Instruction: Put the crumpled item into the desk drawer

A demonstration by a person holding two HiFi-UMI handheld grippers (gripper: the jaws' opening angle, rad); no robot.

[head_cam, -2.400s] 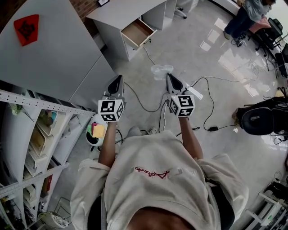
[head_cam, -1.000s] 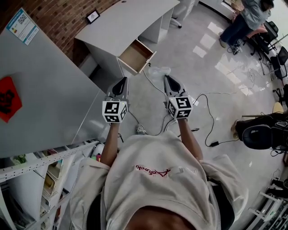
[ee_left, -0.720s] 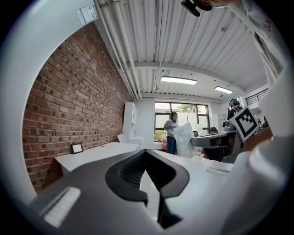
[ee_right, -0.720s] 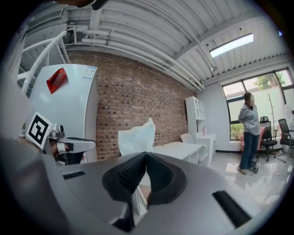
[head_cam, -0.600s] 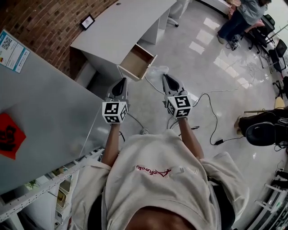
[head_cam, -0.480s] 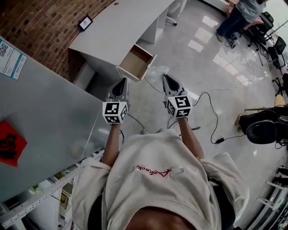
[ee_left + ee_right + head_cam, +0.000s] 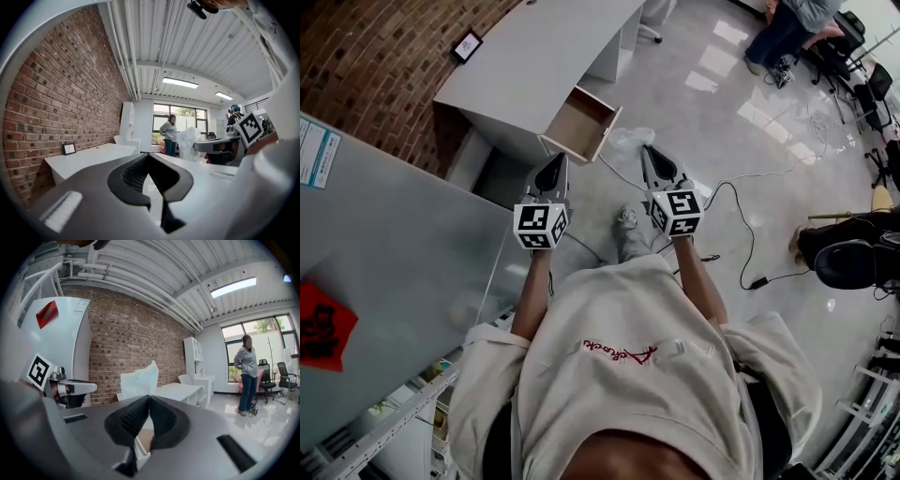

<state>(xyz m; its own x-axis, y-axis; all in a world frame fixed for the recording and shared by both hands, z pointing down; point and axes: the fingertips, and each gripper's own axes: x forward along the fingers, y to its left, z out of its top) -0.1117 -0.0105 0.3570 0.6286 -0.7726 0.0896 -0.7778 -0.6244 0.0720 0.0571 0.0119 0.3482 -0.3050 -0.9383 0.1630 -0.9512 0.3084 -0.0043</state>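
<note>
A crumpled, translucent white item (image 7: 628,141) sticks out past the tips of my right gripper (image 7: 649,153), which is shut on its lower edge. In the right gripper view the crumpled item (image 7: 140,377) rises just above the shut right gripper (image 7: 149,398). The open desk drawer (image 7: 579,123), with its bare wood bottom, juts from the white desk (image 7: 534,66) just ahead and to the left. My left gripper (image 7: 551,164) is held level beside the right one. In its own view the left gripper (image 7: 148,155) is shut with nothing in it.
A grey cabinet (image 7: 384,225) stands close on the left against the brick wall (image 7: 366,47). Black cables (image 7: 733,211) trail over the glossy floor to the right. A black chair (image 7: 853,258) is at the right edge, and a person (image 7: 783,28) stands at the far end.
The view has advanced toward the desk, so the open drawer lies closer to both grippers. The grippers keep their side-by-side pose, and a shoe now shows below them.
</note>
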